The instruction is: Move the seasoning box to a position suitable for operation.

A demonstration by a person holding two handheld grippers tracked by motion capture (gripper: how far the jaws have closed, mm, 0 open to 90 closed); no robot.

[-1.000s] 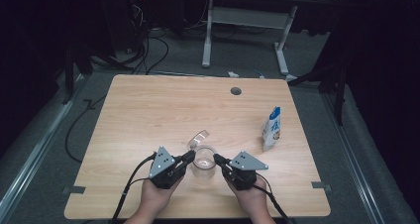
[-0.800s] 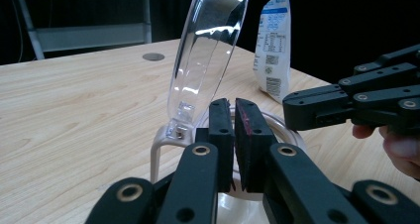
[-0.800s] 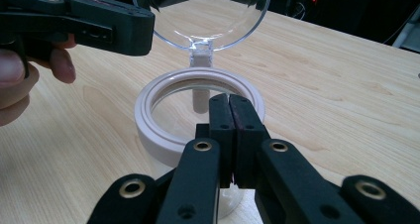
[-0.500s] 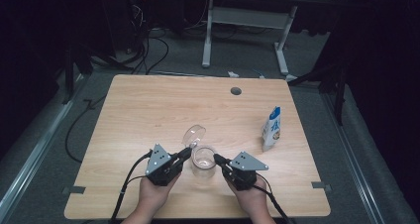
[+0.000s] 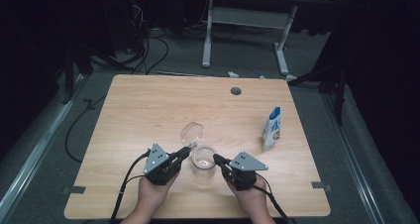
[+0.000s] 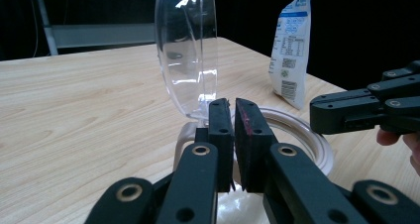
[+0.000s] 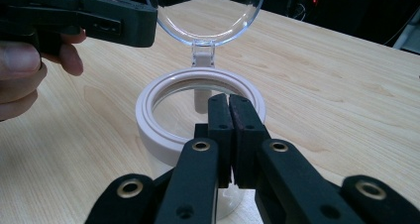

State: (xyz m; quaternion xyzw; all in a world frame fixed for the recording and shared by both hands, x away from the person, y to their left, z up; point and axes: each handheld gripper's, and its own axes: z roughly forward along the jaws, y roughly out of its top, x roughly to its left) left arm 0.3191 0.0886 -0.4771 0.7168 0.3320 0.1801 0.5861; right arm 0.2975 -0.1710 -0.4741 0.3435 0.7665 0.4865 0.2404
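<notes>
A clear jar (image 5: 203,160) with a white rim (image 7: 198,87) is standing on the counter (image 5: 148,110) near its front edge, between the two tools, and its hinged transparent lid (image 5: 191,133) is being left swung up and open behind it. The left tool (image 5: 184,152) is being kept closed on nothing, its tips beside the hinge at the jar's left. The right tool (image 5: 217,158) is likewise being held closed and empty, its tips being rested at or just short of the rim on the right; contact cannot be told.

As a judgement, the light jar is likely being steadied by little, so a sideways push on the lid could tip or slide it. The thin hinge could also be strained if pressed past its stop.

A printed pouch (image 5: 271,129) is standing well apart at the right.
</notes>
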